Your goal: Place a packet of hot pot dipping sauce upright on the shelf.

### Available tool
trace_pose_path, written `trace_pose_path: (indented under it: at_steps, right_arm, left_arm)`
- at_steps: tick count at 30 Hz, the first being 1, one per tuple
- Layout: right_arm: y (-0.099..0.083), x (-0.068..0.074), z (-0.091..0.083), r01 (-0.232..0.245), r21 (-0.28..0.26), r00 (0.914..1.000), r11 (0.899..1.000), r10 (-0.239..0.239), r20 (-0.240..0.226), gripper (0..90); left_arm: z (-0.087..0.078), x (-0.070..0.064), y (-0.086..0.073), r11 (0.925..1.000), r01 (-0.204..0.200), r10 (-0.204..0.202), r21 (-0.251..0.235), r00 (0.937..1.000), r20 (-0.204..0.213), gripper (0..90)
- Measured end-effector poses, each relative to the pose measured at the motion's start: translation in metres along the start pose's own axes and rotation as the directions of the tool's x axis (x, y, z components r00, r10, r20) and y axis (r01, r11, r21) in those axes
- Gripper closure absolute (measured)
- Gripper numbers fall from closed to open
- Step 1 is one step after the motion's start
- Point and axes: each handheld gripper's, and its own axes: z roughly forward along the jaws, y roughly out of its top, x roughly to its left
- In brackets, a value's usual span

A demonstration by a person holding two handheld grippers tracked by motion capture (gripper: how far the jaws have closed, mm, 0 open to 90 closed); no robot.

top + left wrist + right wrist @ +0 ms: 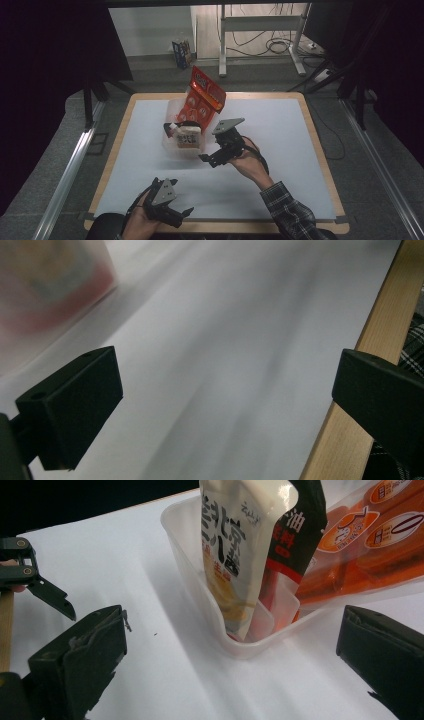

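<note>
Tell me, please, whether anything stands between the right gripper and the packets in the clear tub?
Nothing visible does. The right gripper is open, facing the clear tub across bare white sheet; the cream packet stands nearest.

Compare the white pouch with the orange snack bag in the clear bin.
The white pouch stands upright inside the clear bin, while the orange snack bag leans tilted, sticking out over the rim. The white pouch is cream with dark lettering; the orange snack bag is partly see-through with round labels. In the high view, the orange snack bag rises higher than the white pouch. Both sit in the same bin, and neither is gripped.
</note>
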Motion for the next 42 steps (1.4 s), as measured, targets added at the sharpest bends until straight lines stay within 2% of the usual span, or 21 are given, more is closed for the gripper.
trace_pose_path:
  at_steps: [8,14,19,27,36,42]
  right_arm:
    - [-0.002,0.005,-0.004,0.014,-0.008,0.9999,1.000,-0.014,0.009,0.0]
    - [-0.003,0.009,-0.005,0.000,-0.018,0.9997,1.000,-0.001,-0.023,0.0]
    - [-0.004,0.012,-0.005,0.017,-0.009,0.9997,1.000,-0.017,-0.017,0.0]
    - [-0.010,0.011,-0.012,0.012,-0.005,0.9999,1.000,-0.012,-0.006,0.0]
    - [-0.015,0.012,-0.014,0.008,0.003,0.9999,1.000,-0.008,-0.006,0.0]
    - [-0.018,0.014,-0.016,0.007,0.008,0.9999,1.000,-0.007,-0.008,0.0]
  left_arm:
    - [-0.002,0.003,0.000,0.9996,0.006,-0.006,-0.028,0.9999,0.013,0.0]
    - [-0.002,0.004,-0.001,0.9996,0.012,-0.012,-0.027,0.9999,0.012,0.0]
    - [-0.002,0.004,-0.001,0.9995,0.010,-0.010,-0.029,0.9999,0.009,0.0]
    - [-0.004,0.007,-0.002,0.9992,0.018,-0.018,-0.035,0.9998,-0.004,0.0]
    - [-0.004,0.005,-0.001,0.9991,-0.027,0.026,-0.031,0.9993,-0.026,0.0]
    - [-0.005,0.006,-0.001,0.9992,-0.024,0.023,-0.032,0.9991,-0.035,0.0]
